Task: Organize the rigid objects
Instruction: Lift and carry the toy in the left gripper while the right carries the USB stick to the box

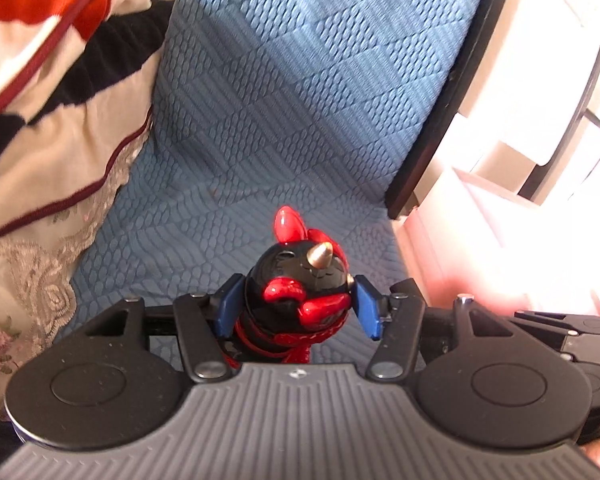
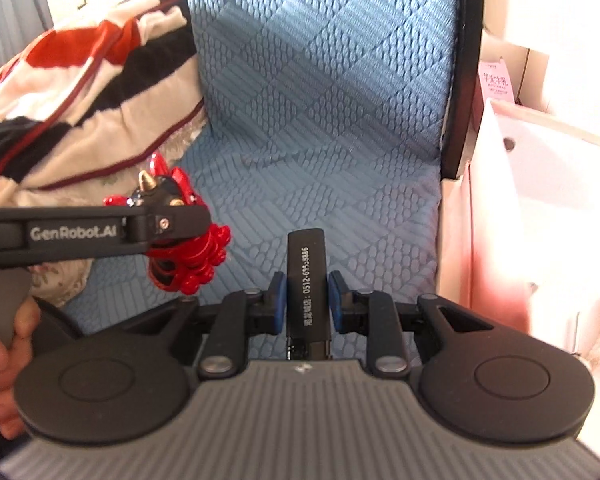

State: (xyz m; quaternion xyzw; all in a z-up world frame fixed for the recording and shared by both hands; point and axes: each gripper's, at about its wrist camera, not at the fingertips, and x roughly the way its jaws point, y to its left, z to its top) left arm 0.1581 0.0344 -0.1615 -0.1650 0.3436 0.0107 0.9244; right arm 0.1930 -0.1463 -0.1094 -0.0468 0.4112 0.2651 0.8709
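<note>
Black stick [image 2: 307, 280], stiff and light, clamped mid-length by right gripper [image 2: 307, 300]; glossy toy figure [image 1: 300, 280], slippery, pinched at the head by left gripper [image 1: 298, 306]

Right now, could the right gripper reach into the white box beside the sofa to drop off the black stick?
Probably yes: the white box sits open just right of the right gripper, which holds the black stick, and nothing visible lies between them.

Surface: a blue quilted cover [image 1: 284, 92] is lying across the middle.
Left of the cover: a striped, lace-edged blanket [image 1: 48, 120] is bunching up.
Right of the cover: a dark frame edge [image 2: 462, 80] is bordering pale boxes [image 2: 540, 184], where glaring light is washing out detail.
</note>
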